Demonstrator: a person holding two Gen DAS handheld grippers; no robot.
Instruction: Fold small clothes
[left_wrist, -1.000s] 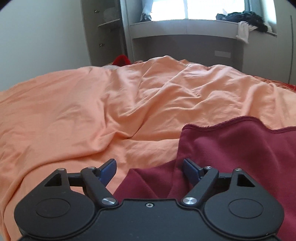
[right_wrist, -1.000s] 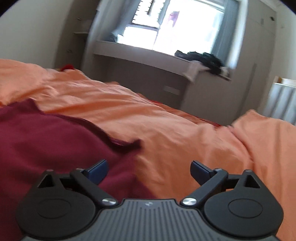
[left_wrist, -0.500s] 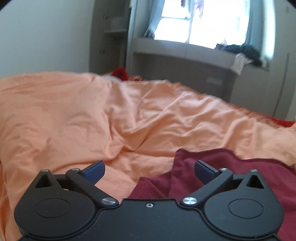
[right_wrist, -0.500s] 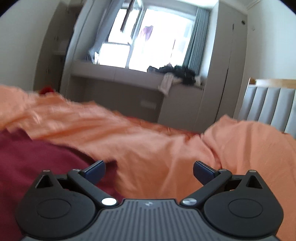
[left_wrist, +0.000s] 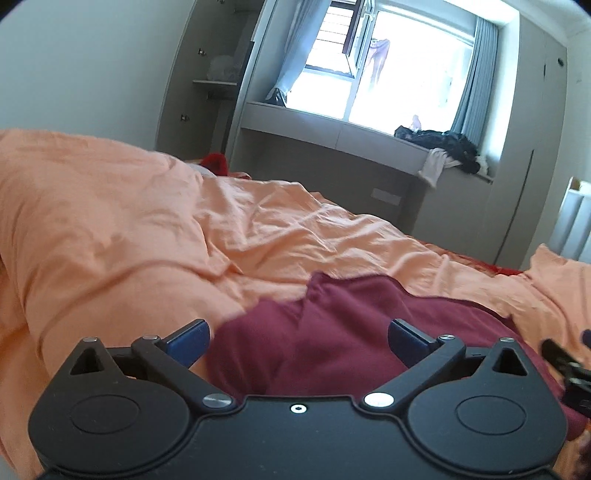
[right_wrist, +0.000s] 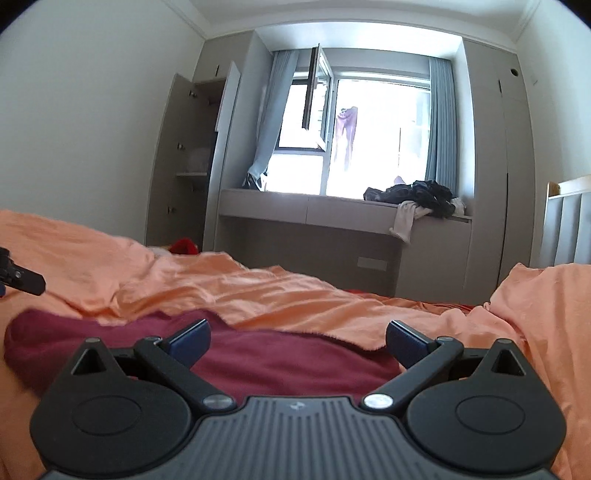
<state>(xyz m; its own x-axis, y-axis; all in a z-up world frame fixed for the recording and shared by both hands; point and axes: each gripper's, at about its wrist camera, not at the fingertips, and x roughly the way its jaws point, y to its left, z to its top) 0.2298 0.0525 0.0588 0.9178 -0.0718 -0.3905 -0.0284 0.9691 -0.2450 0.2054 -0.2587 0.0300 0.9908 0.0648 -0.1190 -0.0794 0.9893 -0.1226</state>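
Observation:
A dark red garment (left_wrist: 332, 332) lies bunched on the orange bedding (left_wrist: 110, 229). My left gripper (left_wrist: 298, 341) hangs over its near left part, jaws wide open, nothing between the blue pads. In the right wrist view the same garment (right_wrist: 288, 358) spreads below my right gripper (right_wrist: 297, 341), which is also open and empty. A tip of the right gripper's finger (left_wrist: 557, 356) shows at the right edge of the left wrist view. A black tip of the left gripper's finger (right_wrist: 22, 278) shows at the left edge of the right wrist view.
The orange duvet (right_wrist: 295, 295) is rumpled, with a raised fold at the right (right_wrist: 546, 314). Beyond the bed stand a grey window bench (right_wrist: 332, 210) with a heap of dark clothes (right_wrist: 417, 195), an open wardrobe (right_wrist: 192, 166) and a slatted headboard (right_wrist: 569, 225).
Both grippers have pulled back and tilted up, so more of the room and window shows. The left jaws have spread wider. The red garment now lies lower and nearer in both views.

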